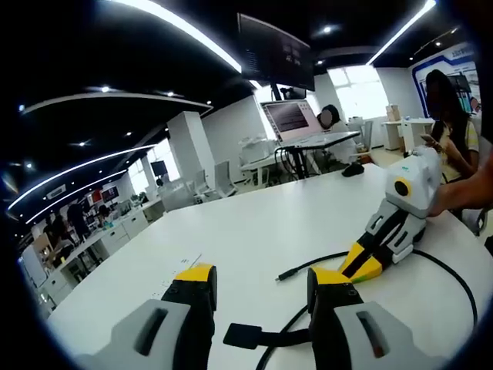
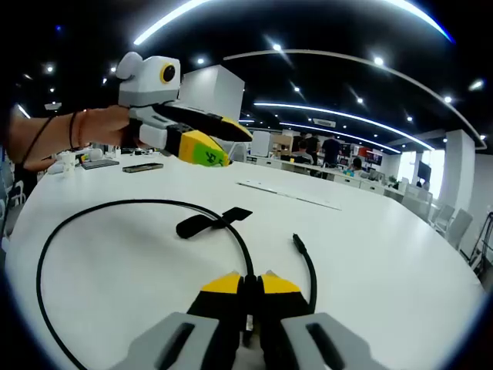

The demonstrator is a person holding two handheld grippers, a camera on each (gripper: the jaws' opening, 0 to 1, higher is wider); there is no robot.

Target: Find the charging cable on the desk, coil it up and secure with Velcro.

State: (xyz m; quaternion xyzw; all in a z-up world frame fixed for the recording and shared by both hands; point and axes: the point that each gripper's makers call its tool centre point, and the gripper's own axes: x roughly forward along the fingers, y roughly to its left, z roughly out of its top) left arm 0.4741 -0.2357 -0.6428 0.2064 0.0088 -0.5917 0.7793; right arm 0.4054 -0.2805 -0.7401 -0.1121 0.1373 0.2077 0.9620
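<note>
Cable [image 2: 115,212] loop cut off at right gripper view's bottom edge — plug [image 1: 283,275] type too small to tell.

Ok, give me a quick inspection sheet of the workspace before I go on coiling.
Surface: white table.
Job's things: black charging cable lying in one loose loop, not yet coiled; Velcro strap on it, unfastened.
Clutter: flat dark items near the far edge.
Grippers: right gripper fingers shut on the charging cable; left gripper open, holding nothing.
Cables: plug end lies free on the table.
Surroundings: open office, desks, people, ceiling light strips.
</note>
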